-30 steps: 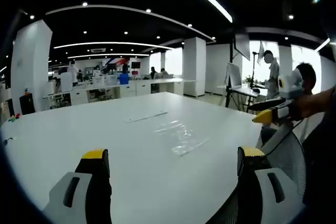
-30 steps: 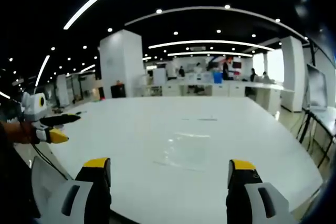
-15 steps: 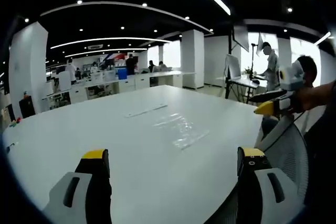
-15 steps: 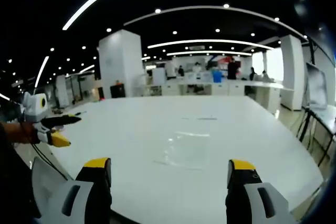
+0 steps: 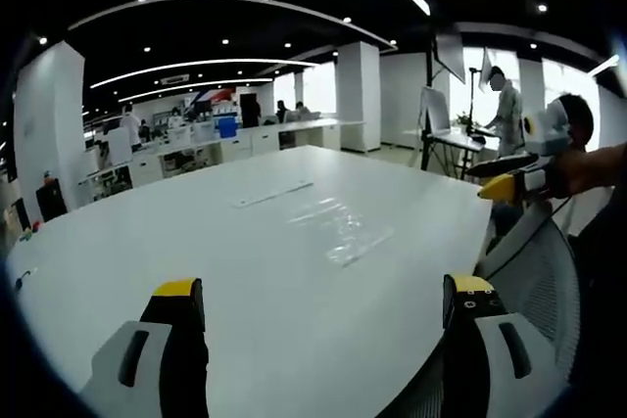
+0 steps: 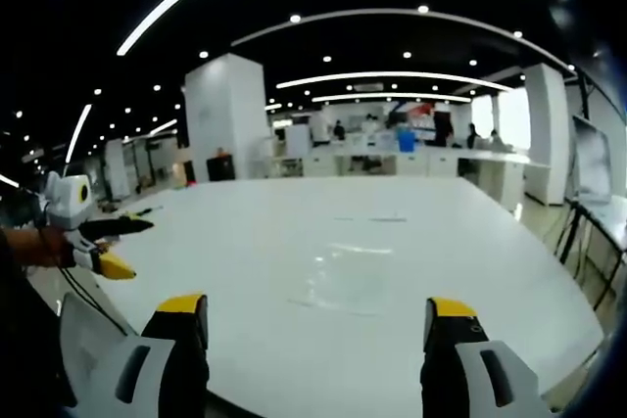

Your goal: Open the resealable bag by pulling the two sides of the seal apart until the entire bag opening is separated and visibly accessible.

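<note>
Plainly laid flat on a big white desk (image 5: 147,242): a clear resealable bag (image 5: 343,232), near the middle of the top and a little toward the near edge, seen again in the right gripper view (image 6: 343,286) as a faint shiny patch. Just beyond the bag, toward the far edge, a thin pale strip (image 5: 272,194), lying apart from it; too small to tell more. Left gripper (image 5: 318,291) held wide, both yellow-tipped jaws rising from the bottom of its own view with bare desk top between them, gripping nothing and well short of the bag. Same gripper also seen at the left of the right gripper view (image 6: 108,247), held by a hand off the desk's near corner, jaws parted there too. Right gripper (image 6: 318,305) likewise spread wide above the near edge, nothing between its jaws, bag lying ahead and untouched. Also seen at the right of the left gripper view (image 5: 514,178), out past the desk's edge, above a mesh chair back (image 5: 529,281). Bag's seal too faint to judge as closed or parted. Behind the desk, an open office with white pillars, rows of desks and distant people.
</note>
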`<state>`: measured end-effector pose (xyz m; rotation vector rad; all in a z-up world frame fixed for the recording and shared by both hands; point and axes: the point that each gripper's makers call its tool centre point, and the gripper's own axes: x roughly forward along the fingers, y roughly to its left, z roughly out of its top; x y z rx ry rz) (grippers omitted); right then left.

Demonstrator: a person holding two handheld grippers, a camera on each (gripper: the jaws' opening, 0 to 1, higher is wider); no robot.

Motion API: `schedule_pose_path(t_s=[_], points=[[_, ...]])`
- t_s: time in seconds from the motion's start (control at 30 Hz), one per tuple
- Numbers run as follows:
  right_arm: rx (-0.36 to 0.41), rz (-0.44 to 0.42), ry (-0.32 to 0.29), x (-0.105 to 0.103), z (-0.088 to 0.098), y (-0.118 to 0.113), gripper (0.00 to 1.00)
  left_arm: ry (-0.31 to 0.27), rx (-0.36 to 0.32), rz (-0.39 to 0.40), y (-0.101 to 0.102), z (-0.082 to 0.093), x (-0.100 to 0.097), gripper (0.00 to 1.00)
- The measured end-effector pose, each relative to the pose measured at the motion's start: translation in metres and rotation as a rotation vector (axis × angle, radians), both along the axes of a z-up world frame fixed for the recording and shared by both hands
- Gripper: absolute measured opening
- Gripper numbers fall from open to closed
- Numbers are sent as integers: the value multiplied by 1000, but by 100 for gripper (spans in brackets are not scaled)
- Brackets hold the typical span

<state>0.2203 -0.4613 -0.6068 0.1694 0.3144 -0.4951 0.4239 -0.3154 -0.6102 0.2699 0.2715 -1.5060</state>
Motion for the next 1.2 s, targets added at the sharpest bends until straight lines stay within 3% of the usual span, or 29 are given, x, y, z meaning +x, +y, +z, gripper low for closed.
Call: schedule_pose_path(t_s=[0.47, 0.63, 0.77, 1.07, 1.2], points=[[10, 9, 11, 3, -6, -1, 90, -36, 62, -24, -5, -12, 3, 100], [13, 5, 8, 4, -6, -1, 89, -51, 91, -50, -16, -18, 7, 99], [20, -5, 7, 2, -7, -1, 89, -136, 144, -101, -22, -24, 7, 98], [34, -22, 19, -5, -12, -2, 88, -165, 166, -188, -53, -36, 1, 94], [39, -26, 25, -7, -13, -2, 88, -225, 195, -252, -64, -44, -1, 95]])
